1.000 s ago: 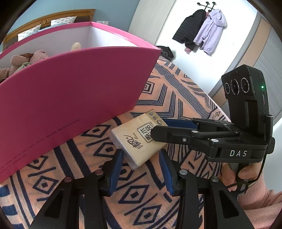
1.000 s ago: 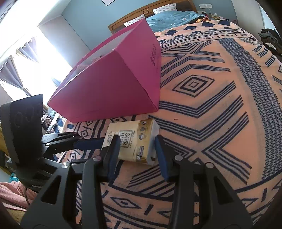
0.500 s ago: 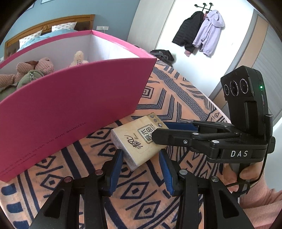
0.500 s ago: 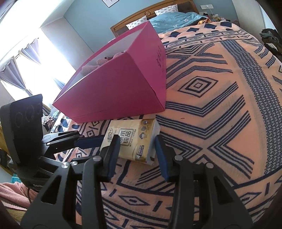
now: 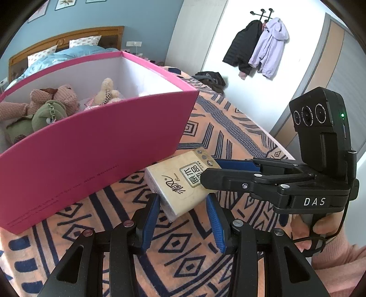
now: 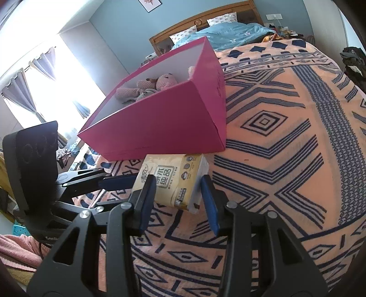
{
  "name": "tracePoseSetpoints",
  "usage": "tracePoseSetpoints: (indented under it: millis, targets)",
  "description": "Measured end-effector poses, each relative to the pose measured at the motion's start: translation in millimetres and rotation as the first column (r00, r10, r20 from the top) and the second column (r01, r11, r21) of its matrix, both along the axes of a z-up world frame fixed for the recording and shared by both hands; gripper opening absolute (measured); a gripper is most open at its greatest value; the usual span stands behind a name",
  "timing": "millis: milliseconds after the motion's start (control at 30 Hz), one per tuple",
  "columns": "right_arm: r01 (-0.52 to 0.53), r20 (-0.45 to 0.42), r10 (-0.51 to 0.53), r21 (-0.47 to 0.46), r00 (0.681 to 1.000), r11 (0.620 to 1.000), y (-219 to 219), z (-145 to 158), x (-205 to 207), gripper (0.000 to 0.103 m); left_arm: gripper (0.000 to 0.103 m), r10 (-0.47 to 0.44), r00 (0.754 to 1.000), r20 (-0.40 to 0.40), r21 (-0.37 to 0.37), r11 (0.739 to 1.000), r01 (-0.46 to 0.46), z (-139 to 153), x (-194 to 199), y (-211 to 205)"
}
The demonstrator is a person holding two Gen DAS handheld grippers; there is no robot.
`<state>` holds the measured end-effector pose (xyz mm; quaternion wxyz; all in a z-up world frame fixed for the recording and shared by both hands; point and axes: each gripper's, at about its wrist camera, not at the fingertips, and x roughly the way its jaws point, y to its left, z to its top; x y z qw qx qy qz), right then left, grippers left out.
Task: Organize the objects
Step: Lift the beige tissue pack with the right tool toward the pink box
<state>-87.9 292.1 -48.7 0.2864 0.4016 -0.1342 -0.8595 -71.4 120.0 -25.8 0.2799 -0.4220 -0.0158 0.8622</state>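
A tan tissue pack (image 5: 180, 182) (image 6: 171, 180) is held up off the patterned bedspread, in front of the open pink box (image 5: 96, 141) (image 6: 164, 128). My left gripper (image 5: 183, 212) and my right gripper (image 6: 178, 192) are both shut on the pack, from two sides at right angles. The right gripper also shows in the left wrist view (image 5: 231, 173), and the left gripper in the right wrist view (image 6: 119, 182). The box holds several plush toys (image 5: 52, 105) (image 6: 148, 88).
The orange and navy bedspread (image 6: 286, 141) spreads out to the right of the box. A wooden headboard (image 6: 205, 20) and pillows lie behind the box. Coats (image 5: 256, 45) hang on the far wall. A dark garment (image 5: 209, 78) lies at the bed's edge.
Both grippers have risen with the pack. The box's inside and its plush toys now show over the near wall.
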Motion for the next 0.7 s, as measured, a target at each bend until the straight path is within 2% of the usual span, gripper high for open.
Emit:
tracePoseSetpoints:
  millis: [700]
  targets:
    - [-0.025,-0.066,0.025,0.009,0.997,1.000,-11,24,9,0.044,0.043,0.017,0.997,-0.081,0.013,1.000,-0.016,24,14,-11]
